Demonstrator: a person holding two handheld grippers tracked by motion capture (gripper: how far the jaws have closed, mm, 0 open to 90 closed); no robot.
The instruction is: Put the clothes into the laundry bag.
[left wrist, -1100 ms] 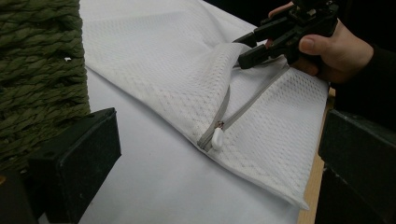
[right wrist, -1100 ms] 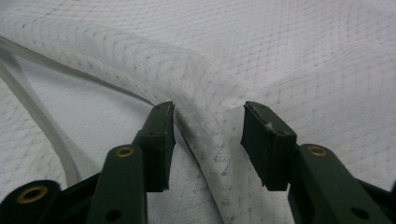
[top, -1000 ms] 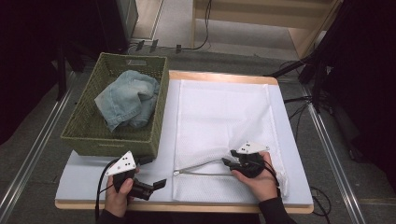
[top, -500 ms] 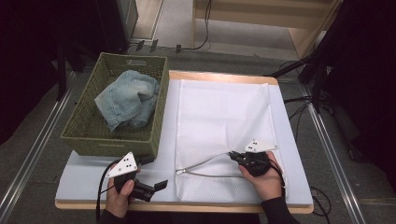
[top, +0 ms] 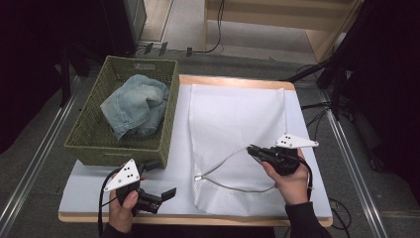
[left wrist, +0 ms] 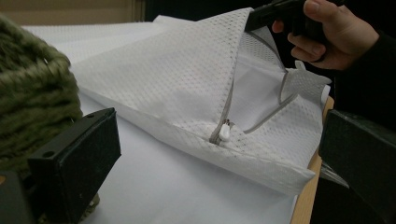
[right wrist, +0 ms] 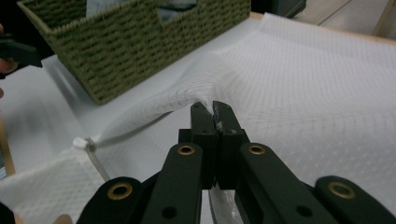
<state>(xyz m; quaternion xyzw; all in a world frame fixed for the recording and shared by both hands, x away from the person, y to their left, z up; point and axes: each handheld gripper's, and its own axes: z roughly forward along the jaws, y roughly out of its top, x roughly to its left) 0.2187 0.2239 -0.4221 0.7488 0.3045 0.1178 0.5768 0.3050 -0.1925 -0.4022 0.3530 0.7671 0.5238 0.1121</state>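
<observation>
at the left edge of the worktop, toward its far left corner, stands a green woven basket with a crumpled light-blue denim garment lying inside it. near the front left corner, just in front of the basket, the left gripper is held low in the person's left hand; its fingers stand apart with nothing between them, and in the left gripper view they frame the bag from a little way off, not touching it. a white sheet covers the worktop under everything.

the white mesh laundry bag lies over the middle of the worktop, reaching from the far edge almost to the front edge. its grey-edged zipper opening gapes near the front, and the small white zipper pull sits at the left end of that opening, resting on the mesh. the upper layer of the bag is lifted off the lower one into a peaked flap, so the inside of the bag shows in the left gripper view.

toward the right edge, the right gripper is held in the person's right hand, pointing left. its fingers are pressed together on the edge of the bag's upper layer beside the zipper seam, and the mesh rises to that pinch. they have just closed on it.
</observation>
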